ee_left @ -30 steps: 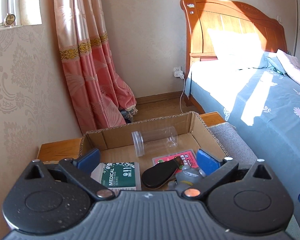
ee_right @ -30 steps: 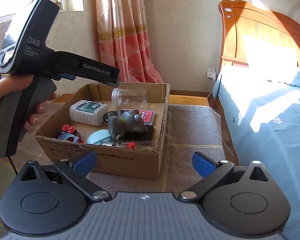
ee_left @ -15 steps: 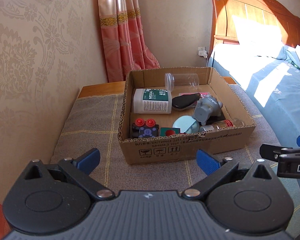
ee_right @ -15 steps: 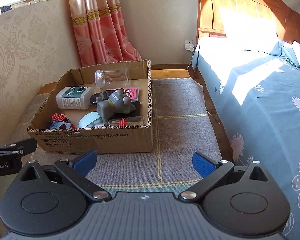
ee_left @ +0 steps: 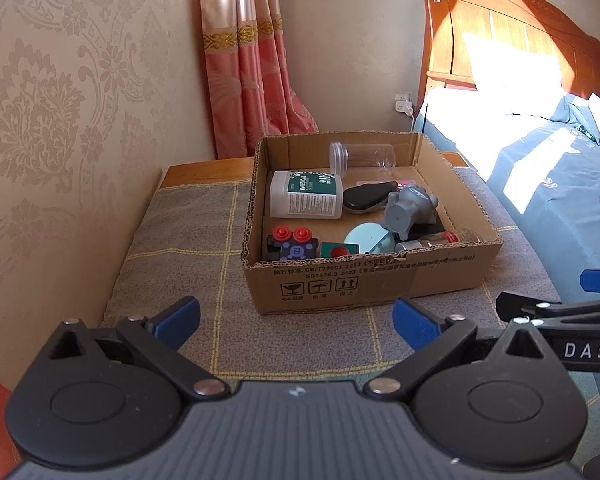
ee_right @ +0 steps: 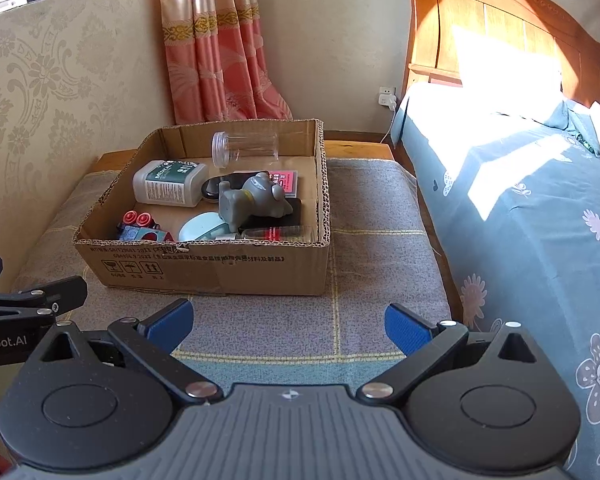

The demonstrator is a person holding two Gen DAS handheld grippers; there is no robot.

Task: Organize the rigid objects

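We have pulled both our tools back from the box [ee_left: 364,280]. A second ago our left tool [ee_left: 296,318] was right over the box, looking down into it. Now it hangs in front of the box, low over the grey cloth [ee_left: 188,220]. Our right tool [ee_right: 288,322] has backed off too and sits in front of the box, a bit to the right of it. Both tools are spread wide and hold nothing.

What does that mean for the tidy-up? All the hard things we can see are in the box, and none lie on the cloth around it. So this could be the end, with all put away. Or we could be about to take things out and sort them. We cannot tell which.

Inside the box:
- A clear jar [ee_left: 362,157] lies on its side at the back wall.
- A white bottle [ee_left: 306,200] lies at the left, just in front of the jar.
- A black case [ee_left: 366,196] rests right of the bottle.
- A grey toy [ee_right: 256,200] lies in the middle, on its side.
- A red card [ee_right: 286,180] lies flat behind the toy.
- A red and blue block toy [ee_left: 292,242] sits in the front left corner.
- A pale blue disc [ee_left: 366,240] sits at the front, beside the block toy.
- A small vial [ee_left: 444,240] lies along the front wall, at the right.
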